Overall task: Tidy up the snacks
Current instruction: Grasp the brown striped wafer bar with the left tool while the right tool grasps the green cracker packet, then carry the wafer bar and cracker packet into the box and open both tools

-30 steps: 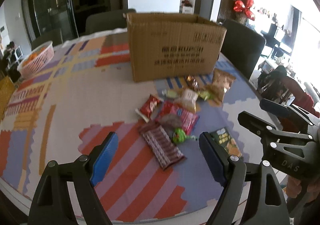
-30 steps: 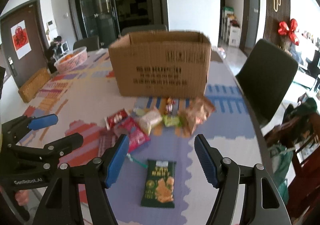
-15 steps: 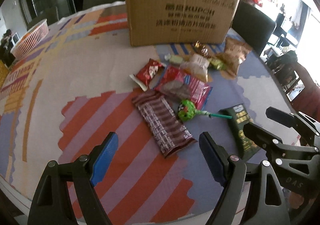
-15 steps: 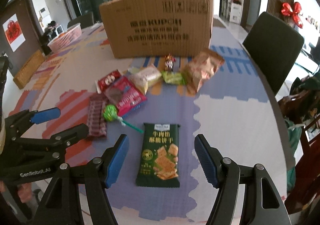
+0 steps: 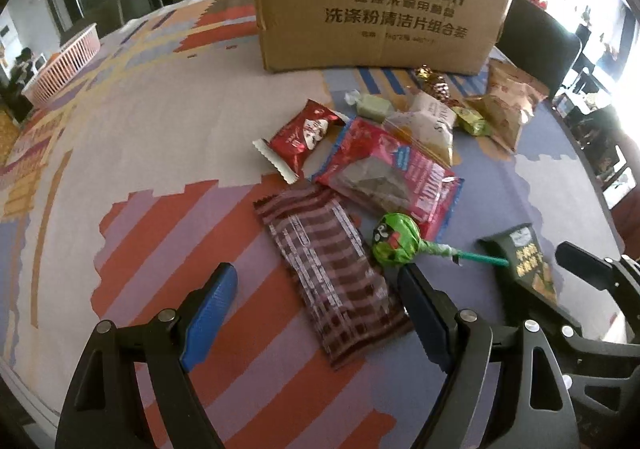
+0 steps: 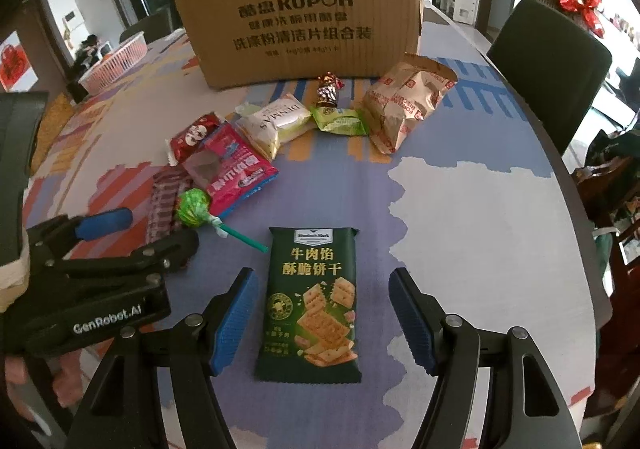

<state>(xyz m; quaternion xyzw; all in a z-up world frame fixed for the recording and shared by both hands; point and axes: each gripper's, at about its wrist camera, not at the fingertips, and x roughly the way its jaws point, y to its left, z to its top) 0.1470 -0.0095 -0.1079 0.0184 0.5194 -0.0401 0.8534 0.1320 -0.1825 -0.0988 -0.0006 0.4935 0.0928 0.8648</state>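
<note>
My left gripper is open, low over a brown striped wafer pack lying between its fingers. A green lollipop lies by its right finger. My right gripper is open around a dark green cracker pack flat on the table. Behind lie a pink-red pack, a small red pack, a white pack, a green candy, a foil candy and a tan bag. A cardboard box stands upright at the back.
The table has a patterned cloth; its front edge is close under both grippers. A pink basket sits at the far left. A dark chair stands at the right. The left gripper also shows in the right wrist view.
Both grippers have moved forward and down toward the snacks. The wafer pack now lies between the left fingers and the cracker pack between the right fingers. Both stay open.
</note>
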